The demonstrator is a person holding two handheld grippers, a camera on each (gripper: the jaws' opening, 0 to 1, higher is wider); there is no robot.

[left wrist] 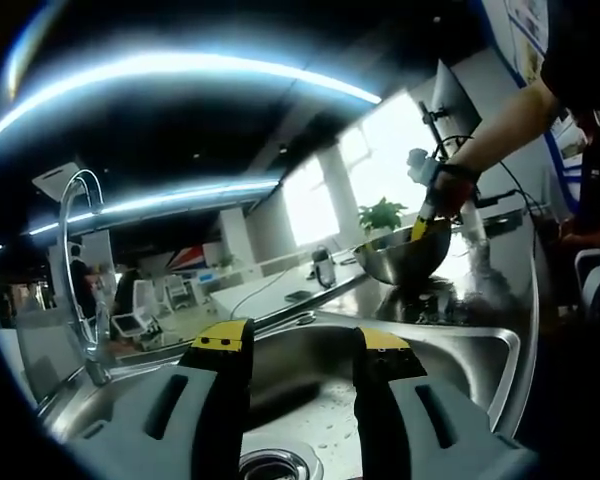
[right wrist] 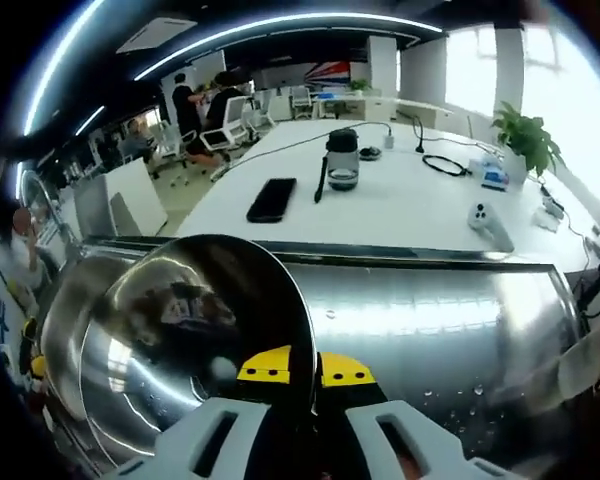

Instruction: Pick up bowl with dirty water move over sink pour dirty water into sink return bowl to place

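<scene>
1. Far left of the left gripper's fingers in the left gripper view, the tall curved faucet (left wrist: pixel 80 270) rises from the back rim of the sink (left wrist: pixel 480 350).
2. The left gripper (left wrist: pixel 298 345) hangs over the sink basin, its yellow-tipped fingers (left wrist: pixel 223 340) spread apart with nothing between them; the drain (left wrist: pixel 275 465) sits just below the gap.
3. Up and to the right of those fingers, the steel bowl (left wrist: pixel 405 255) hovers above the wet counter beside the sink, gripped at its rim by the right gripper (left wrist: pixel 430 222) in the person's hand (left wrist: pixel 458 188).
4. Behind the bowl, a potted plant (left wrist: pixel 382 215) stands against the bright windows.
5. Over to the right gripper view: the bowl (right wrist: pixel 180 340) sits left of centre, its shiny inside facing the camera.
6. The right gripper (right wrist: pixel 305 372) has its fingers (right wrist: pixel 265 368) pressed together on the bowl's rim, the thin edge caught right between the yellow tips.
7. Beyond the fingers lies the steel counter (right wrist: pixel 430 320), speckled with water drops.
8. Further past it, a white table (right wrist: pixel 400 205) carries a dark phone (right wrist: pixel 272 199), a jar with a black lid (right wrist: pixel 342 158) and a plant (right wrist: pixel 528 135) at far right.
</scene>
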